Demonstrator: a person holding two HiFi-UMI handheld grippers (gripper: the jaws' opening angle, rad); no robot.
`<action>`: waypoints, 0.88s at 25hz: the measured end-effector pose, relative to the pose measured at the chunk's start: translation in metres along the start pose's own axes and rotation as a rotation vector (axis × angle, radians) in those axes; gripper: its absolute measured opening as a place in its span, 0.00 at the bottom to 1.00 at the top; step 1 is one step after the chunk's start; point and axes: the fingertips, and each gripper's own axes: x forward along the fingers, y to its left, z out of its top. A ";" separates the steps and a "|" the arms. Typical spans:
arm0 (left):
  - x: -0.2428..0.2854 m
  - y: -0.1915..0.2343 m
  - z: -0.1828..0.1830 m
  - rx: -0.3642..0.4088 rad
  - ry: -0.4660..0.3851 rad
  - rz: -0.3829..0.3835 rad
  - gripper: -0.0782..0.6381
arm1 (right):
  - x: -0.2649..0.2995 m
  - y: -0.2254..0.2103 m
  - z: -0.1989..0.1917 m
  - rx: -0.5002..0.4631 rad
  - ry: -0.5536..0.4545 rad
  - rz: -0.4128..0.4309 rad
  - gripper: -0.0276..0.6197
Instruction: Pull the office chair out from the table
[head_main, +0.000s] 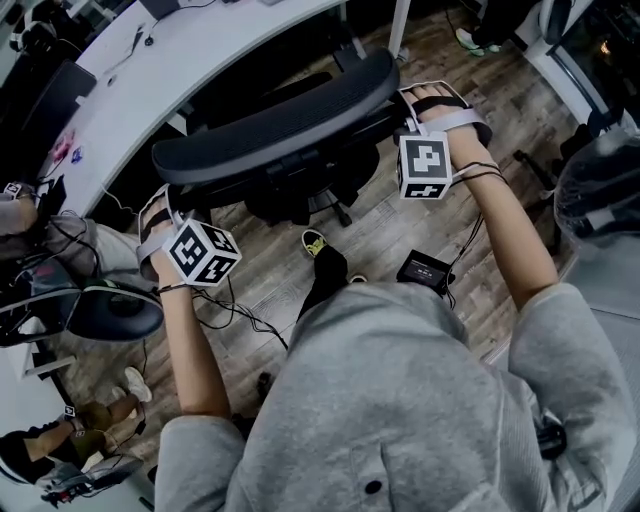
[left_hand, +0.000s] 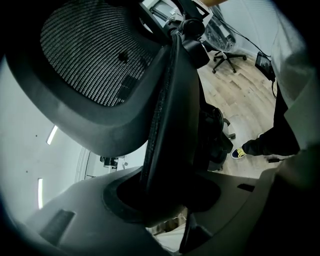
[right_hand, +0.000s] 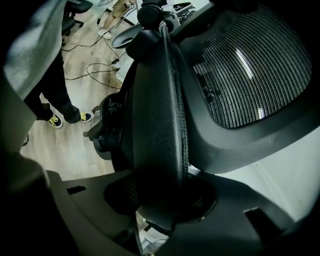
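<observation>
The black mesh office chair's backrest (head_main: 280, 120) stretches across the middle of the head view, with its seat still close to the white table (head_main: 180, 60). My left gripper (head_main: 160, 208) clamps the backrest's left edge, and my right gripper (head_main: 420, 105) clamps its right edge. In the left gripper view the padded backrest rim (left_hand: 165, 125) runs down between the jaws of the left gripper (left_hand: 165, 200), which press on it. The right gripper view shows the same rim (right_hand: 160, 125) pinched in the right gripper (right_hand: 160, 200). The chair's base (head_main: 320, 205) stands on the wooden floor.
A white table leg (head_main: 400, 25) stands behind the chair. A second black chair seat (head_main: 110, 310) and cables lie at the left, where another person's legs (head_main: 90, 415) show. A black box (head_main: 425, 270) lies on the floor at the right. My own shoe (head_main: 314, 242) is just behind the chair.
</observation>
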 end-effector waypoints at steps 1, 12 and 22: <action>-0.005 -0.004 0.000 0.002 -0.003 0.005 0.37 | -0.005 0.004 0.000 -0.002 0.000 -0.001 0.28; -0.056 -0.039 -0.004 0.007 -0.015 0.013 0.37 | -0.058 0.035 0.000 -0.007 0.001 -0.008 0.28; -0.082 -0.057 -0.012 0.001 -0.026 0.014 0.37 | -0.093 0.055 0.006 -0.013 0.009 -0.012 0.28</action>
